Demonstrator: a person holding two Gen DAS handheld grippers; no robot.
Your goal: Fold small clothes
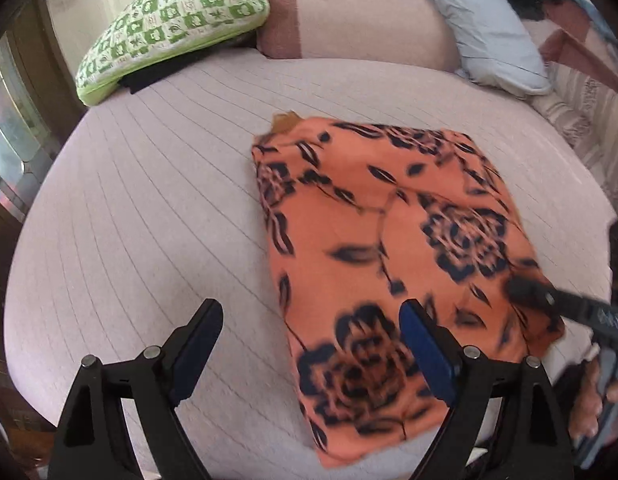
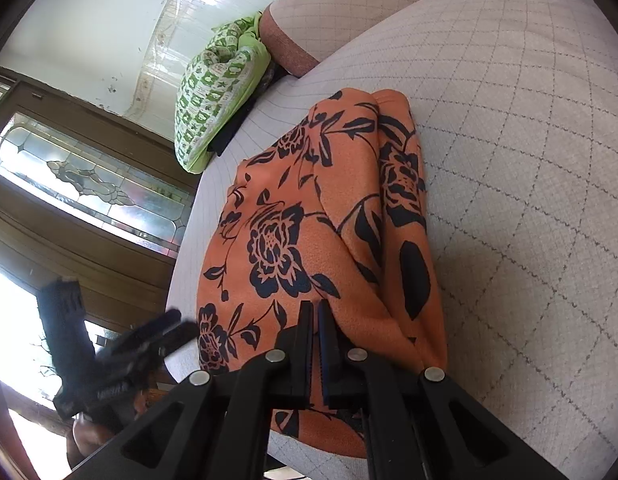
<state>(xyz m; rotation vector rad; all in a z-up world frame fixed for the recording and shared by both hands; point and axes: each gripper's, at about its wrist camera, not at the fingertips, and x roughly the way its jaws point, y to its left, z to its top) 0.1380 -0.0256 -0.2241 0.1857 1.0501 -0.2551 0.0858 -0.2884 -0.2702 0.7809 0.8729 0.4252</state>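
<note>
On bed centre: orange floral garment [image 1: 389, 248] lies folded into a rough rectangle on pale quilted bedspread [image 1: 149, 208], near edge reaching bed's front edge.

L gripper [image 1: 311, 344]: jaws wide apart, nothing between them. Right-hand finger sits over garment's near-left part; left-hand finger over bare bedspread. Contact w/ fabric: cannot tell, view motion-blurred.

R gripper [image 2: 315, 320]: jaws almost together, only a thin slit between pads, at garment's near edge. Fabric puckers up toward the tips; appears pinched, though the cloth itself inside the slit isn't visible. Left wrist view shows R gripper's tip on garment's right near corner, blurred.

Surrounds: green-and-white patterned pillow [image 1: 169, 28] at bed's far left, well apart from garment; light blue pillow [image 1: 485, 24] far right; pink bolster [image 1: 361, 20] between them.
</note>
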